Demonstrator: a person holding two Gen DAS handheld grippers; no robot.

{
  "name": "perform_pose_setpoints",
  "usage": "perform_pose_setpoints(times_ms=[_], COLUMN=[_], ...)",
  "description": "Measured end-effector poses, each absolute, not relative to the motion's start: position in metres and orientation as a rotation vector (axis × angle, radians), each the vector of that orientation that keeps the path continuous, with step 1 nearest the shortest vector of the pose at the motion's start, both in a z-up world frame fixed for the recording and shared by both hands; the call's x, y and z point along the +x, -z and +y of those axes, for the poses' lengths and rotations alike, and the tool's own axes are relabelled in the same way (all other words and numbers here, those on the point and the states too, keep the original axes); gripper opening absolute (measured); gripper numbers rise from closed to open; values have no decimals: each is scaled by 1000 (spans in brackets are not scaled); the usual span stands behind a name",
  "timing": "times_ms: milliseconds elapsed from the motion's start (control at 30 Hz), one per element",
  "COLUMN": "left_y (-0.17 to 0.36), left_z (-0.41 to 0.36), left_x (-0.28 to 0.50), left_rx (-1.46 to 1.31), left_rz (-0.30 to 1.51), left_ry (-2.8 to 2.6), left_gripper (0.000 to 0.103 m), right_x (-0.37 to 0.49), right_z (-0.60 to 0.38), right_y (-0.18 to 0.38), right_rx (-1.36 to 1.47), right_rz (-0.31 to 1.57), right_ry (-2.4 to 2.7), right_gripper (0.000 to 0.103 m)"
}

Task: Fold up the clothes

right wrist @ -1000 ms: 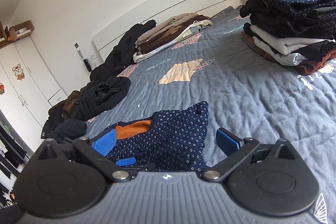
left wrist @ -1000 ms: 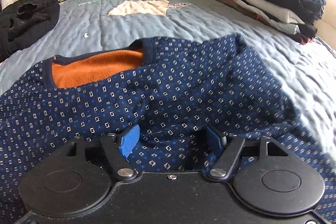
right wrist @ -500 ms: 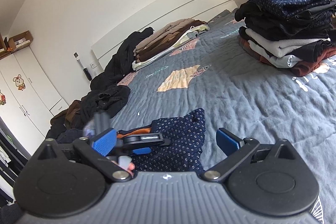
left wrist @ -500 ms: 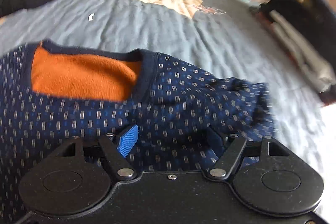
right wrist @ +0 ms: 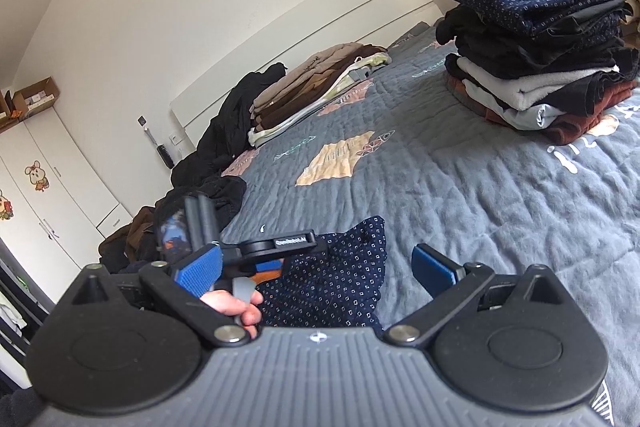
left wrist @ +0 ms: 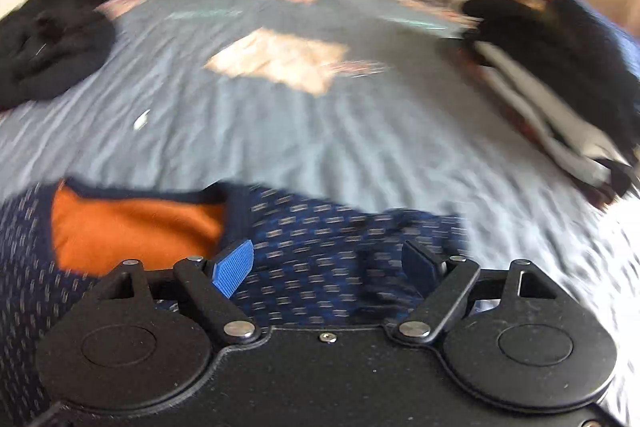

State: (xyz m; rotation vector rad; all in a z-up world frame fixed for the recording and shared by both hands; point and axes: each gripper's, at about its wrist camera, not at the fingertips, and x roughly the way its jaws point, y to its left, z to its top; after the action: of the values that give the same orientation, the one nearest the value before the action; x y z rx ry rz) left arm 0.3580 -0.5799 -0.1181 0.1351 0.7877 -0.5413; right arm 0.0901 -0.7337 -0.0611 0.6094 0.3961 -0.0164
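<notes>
Left wrist view: blurred; the left gripper [left wrist: 326, 263] stood with its jaws apart over the patterned navy garment [left wrist: 320, 259], pads clear of the cloth.
Garment: lay on the grey quilt [left wrist: 280, 139], orange lining [left wrist: 128, 227] showing at the neck.
Right gripper [right wrist: 316, 267]: jaws wide, nothing between them.
Folded stack [right wrist: 536, 39]: sat far right on the quilt.
Hand [right wrist: 232, 307]: gripped the left tool's handle.

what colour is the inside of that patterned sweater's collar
Orange, inside the navy sweater; clearest in the left wrist view.
</notes>
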Motion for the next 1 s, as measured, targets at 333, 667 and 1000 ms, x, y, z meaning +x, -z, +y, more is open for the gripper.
perform_pose_setpoints(times_ms=[333, 667, 1000], left_y=[151, 147, 122], left_z=[-642, -648, -627], left_x=[369, 379, 384], left_rx=[355, 290, 222], left_rz=[846, 789, 801], left_ry=[619, 642, 642], left_gripper=[48, 4, 4], right_x=[91, 88, 86], right_z=[-735, -742, -743], right_y=[65, 68, 66], right_rx=[615, 651, 651], right_rz=[404, 402, 392], right_ry=[14, 22, 20], right_gripper=[101, 101, 101])
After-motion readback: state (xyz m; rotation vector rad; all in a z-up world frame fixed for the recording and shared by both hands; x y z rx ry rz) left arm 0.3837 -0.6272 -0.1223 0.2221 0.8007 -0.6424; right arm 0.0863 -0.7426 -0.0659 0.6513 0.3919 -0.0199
